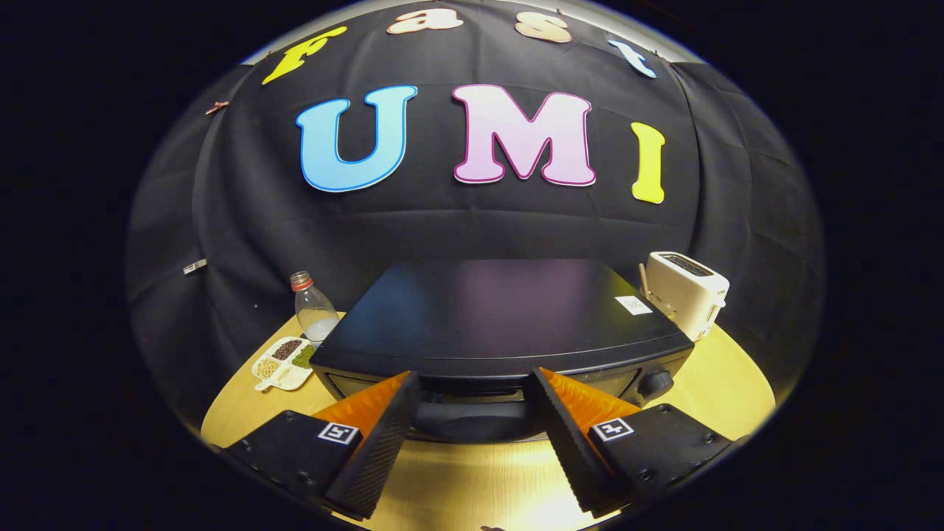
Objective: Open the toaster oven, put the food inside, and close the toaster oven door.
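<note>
Black and glossy, the toaster oven [501, 317] is sitting at the centre of the frame on the pale wooden surface [730, 391], its flat top facing the camera and its door looking shut, with a round knob [656, 383] at the lower right of its front. Low in the frame, the hand-held gripper [476, 394] is hovering with its fingers spread wide, gripping nothing, the tips just in front of the oven's door. Right of the oven, a white toaster [687, 292] is standing upright. Left of centre, a clear bottle with a red cap [313, 307] is standing beside the oven. Just below the bottle, a small divided dish [284, 361] is holding brown, pale and green bits.
</note>
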